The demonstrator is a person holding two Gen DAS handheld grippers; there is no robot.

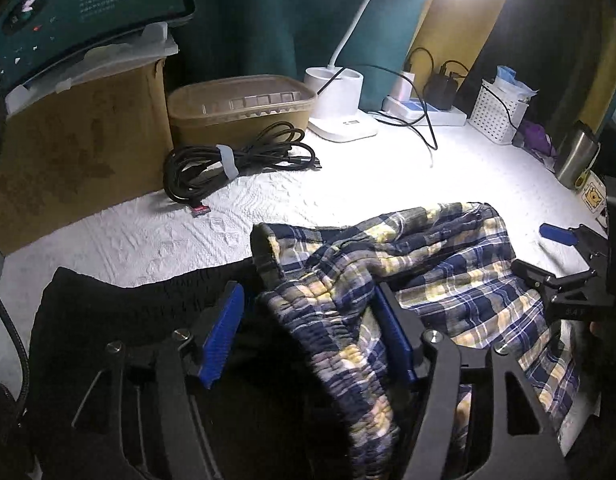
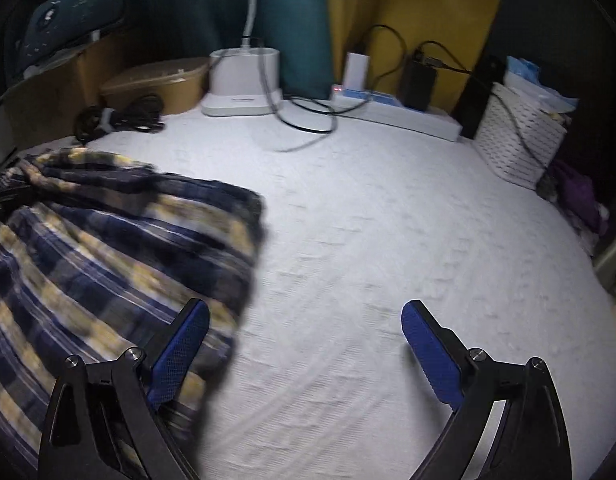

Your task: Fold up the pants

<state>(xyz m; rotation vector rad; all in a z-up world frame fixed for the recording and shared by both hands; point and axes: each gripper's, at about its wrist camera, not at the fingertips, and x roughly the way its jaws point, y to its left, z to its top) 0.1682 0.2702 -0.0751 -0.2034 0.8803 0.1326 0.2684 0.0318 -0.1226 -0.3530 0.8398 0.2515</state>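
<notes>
Plaid pants (image 1: pixel 408 280) in navy, yellow and white crinkled cotton are bunched up on my white textured table cover (image 1: pixel 348 184), with a fold running up between the blue pads of my left gripper (image 1: pixel 308 332) — its fingers are apart, fabric draped over the right one, not pinched as far as I can see. Right gripper (image 2: pixel 306 328) is spread wide over bare cover just beside the pants' edge, its left pad (image 2: pixel 180 344) over the cloth. That view's blurry. A coiled black cable (image 1: pixel 232 160) and white desk lamp base (image 1: pixel 340 108) sit at the back.
</notes>
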